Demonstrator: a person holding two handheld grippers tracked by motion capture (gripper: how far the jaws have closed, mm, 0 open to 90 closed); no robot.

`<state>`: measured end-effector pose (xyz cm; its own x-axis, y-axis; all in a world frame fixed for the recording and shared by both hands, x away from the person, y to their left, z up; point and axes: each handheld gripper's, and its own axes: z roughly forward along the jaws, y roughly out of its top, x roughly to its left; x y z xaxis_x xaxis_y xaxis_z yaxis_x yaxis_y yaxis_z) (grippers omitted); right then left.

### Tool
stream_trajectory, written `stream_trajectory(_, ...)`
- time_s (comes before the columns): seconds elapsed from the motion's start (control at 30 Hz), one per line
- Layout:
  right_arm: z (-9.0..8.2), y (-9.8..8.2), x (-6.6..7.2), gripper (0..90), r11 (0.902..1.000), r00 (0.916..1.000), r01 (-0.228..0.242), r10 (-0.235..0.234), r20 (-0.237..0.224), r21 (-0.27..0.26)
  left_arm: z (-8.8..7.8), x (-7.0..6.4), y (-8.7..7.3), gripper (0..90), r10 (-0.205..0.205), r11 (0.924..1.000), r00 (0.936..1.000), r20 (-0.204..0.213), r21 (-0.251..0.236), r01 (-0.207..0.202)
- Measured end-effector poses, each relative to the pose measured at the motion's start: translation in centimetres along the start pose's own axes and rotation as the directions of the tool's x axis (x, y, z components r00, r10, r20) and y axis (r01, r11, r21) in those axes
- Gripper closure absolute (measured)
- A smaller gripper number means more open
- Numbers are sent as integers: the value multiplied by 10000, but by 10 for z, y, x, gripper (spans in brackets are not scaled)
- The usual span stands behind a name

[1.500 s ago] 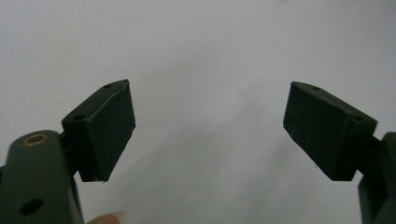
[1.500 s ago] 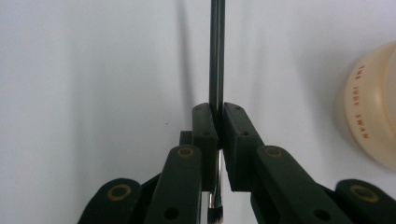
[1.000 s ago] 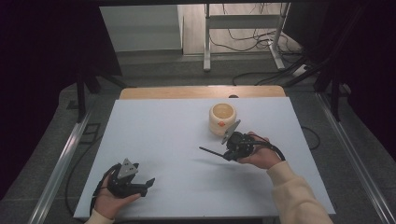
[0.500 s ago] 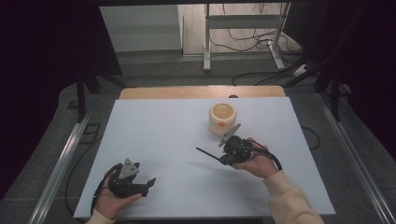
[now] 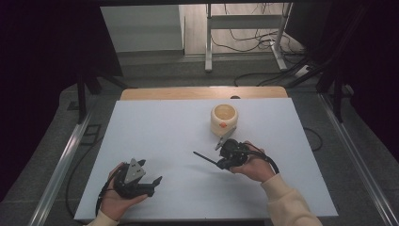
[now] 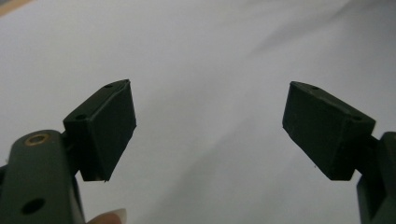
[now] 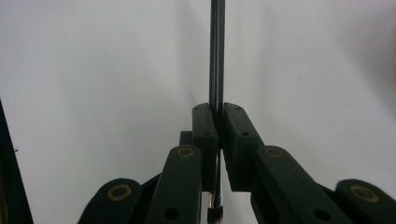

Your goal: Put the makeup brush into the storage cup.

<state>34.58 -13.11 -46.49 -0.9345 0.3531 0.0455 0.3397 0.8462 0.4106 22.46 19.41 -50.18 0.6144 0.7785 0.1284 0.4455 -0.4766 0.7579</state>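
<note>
My right gripper (image 5: pixel 220 163) lies low over the white table (image 5: pixel 155 132), right of the middle, shut on a thin dark stick (image 5: pixel 203 157) that points left. In the right gripper view the stick (image 7: pixel 216 56) runs straight up from the shut gripper (image 7: pixel 215 112); a metal collar and a dark tip show below the pads. A cream pot (image 5: pixel 224 118) with an orange mark stands just behind that hand. My left gripper (image 5: pixel 151 185) rests in the hand at the near left, open. In its own view the left gripper (image 6: pixel 210 116) has its jaws wide apart with bare table between them.
A wooden strip (image 5: pixel 202 92) runs along the table's far edge. Metal rails (image 5: pixel 61 165) flank the table on both sides. Cables and a stand's legs (image 5: pixel 244 42) lie on the floor beyond.
The right hand has drifted slightly left and toward the near edge, the stick still in the jaws. The left hand has stayed put.
</note>
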Motion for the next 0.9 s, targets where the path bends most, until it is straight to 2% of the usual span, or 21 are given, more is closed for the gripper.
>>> stream_trajectory(0.17,0,1,1,838,10000,10000,42,-42,-67,34,3,-5,8,175,426,9987,9991,-54,-261,-428)
stream_trajectory(0.3,1,1,1,838,10000,9999,35,-34,-95,53,7,-7,14,175,563,9978,9984,31,-360,-561)
stream_trajectory(0.37,2,1,2,838,10000,9999,28,-28,-125,71,9,-7,17,173,652,9975,9979,0,-271,-652)
stream_trajectory(0.6,1,2,4,838,9999,9996,117,-117,-243,4,19,-12,30,165,571,9983,9982,176,57,-572)
stream_trajectory(0.73,1,3,4,838,9998,9995,178,-178,-272,3,24,-18,39,162,785,9968,9966,252,123,-788)
stream_trajectory(0.9,1,4,7,838,9994,9985,341,-342,-429,-19,33,-25,50,163,1265,9918,9914,320,156,-1271)
